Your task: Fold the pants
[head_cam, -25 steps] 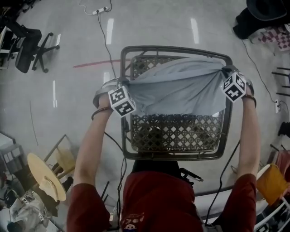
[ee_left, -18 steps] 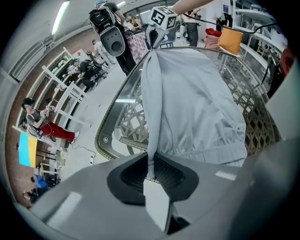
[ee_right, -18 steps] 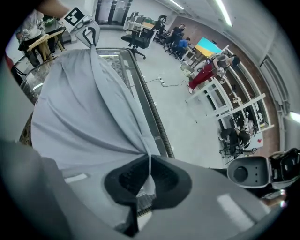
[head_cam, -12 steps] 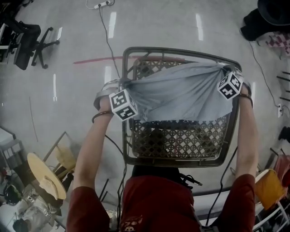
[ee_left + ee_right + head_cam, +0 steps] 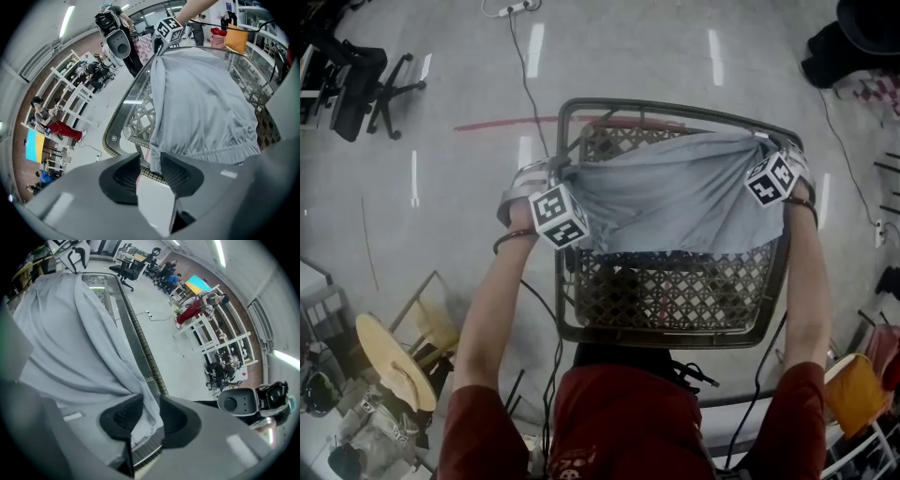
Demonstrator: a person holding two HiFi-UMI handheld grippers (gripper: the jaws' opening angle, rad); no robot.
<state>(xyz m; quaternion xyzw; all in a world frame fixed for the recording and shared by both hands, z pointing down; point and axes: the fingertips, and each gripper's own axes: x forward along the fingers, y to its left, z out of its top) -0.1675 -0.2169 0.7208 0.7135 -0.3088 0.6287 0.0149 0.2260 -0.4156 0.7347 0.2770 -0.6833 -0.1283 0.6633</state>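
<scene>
Grey pants (image 5: 675,197) lie spread across the far half of a woven table with a metal rim (image 5: 666,336). My left gripper (image 5: 558,171) is at the cloth's left corner and my right gripper (image 5: 766,143) at its right corner. In the left gripper view the jaws (image 5: 150,161) are opening; the elastic hem of the pants (image 5: 201,103) hangs between them against one pad, with a gap on the other side. In the right gripper view the jaws (image 5: 151,404) are also opening, with a loose fold of the pants (image 5: 61,343) between them.
The table stands on a grey floor with a red line (image 5: 497,125) and a cable (image 5: 520,75) beyond it. An office chair (image 5: 361,89) is far left, a straw hat (image 5: 389,361) near left, an orange seat (image 5: 853,389) near right.
Both grippers have sunk with the pants, the right one more. The cloth now lies flatter on the table, its near hem straighter.
</scene>
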